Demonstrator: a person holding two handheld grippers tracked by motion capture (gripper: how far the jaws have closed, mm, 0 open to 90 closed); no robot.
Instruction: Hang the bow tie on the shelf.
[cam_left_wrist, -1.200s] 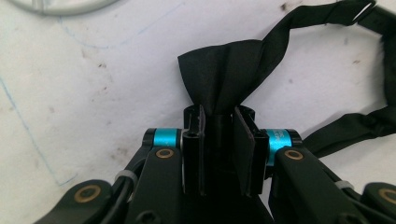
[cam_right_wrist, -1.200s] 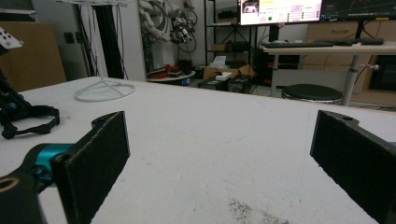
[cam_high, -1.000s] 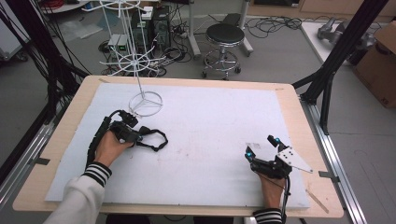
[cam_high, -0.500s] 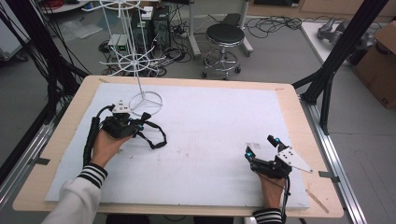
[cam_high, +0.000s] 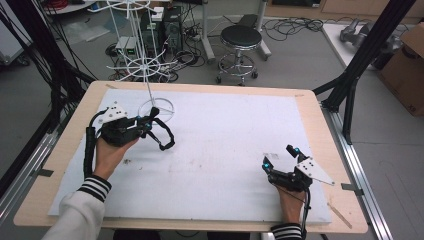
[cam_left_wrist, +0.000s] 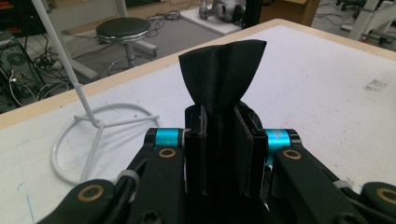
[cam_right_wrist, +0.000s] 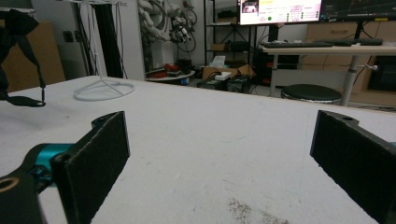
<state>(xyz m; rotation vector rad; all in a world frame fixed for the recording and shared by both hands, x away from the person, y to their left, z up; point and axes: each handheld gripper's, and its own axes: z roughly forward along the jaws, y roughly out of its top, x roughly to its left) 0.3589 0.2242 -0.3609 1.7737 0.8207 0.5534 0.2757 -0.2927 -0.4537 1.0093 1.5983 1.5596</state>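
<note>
My left gripper (cam_high: 148, 120) is at the far left of the white mat (cam_high: 235, 130), shut on a black fabric strap (cam_high: 165, 138). In the left gripper view the pinched fabric (cam_left_wrist: 224, 70) fans out above the jaws of that gripper (cam_left_wrist: 219, 114). The strap's loop hangs down to the mat beside the ring base of a white wire stand (cam_high: 158, 107), whose base (cam_left_wrist: 93, 126) lies just left of the jaws. My right gripper (cam_high: 278, 156) rests at the near right, open, with nothing between its pads (cam_right_wrist: 100, 154). From there the strap (cam_right_wrist: 21, 28) and the stand's base (cam_right_wrist: 102, 89) show far off.
The mat lies on a wooden table (cam_high: 320, 107). Black frame posts (cam_high: 355, 75) rise at the table's right and left corners. A stool (cam_high: 241, 37), cables and a cardboard box (cam_high: 407, 55) stand on the floor beyond. Dark specks (cam_right_wrist: 243, 207) dot the mat near my right gripper.
My left gripper has moved away from me toward the stand's base, carrying the strap, whose loop has swung out to the right. The right gripper has stayed put.
</note>
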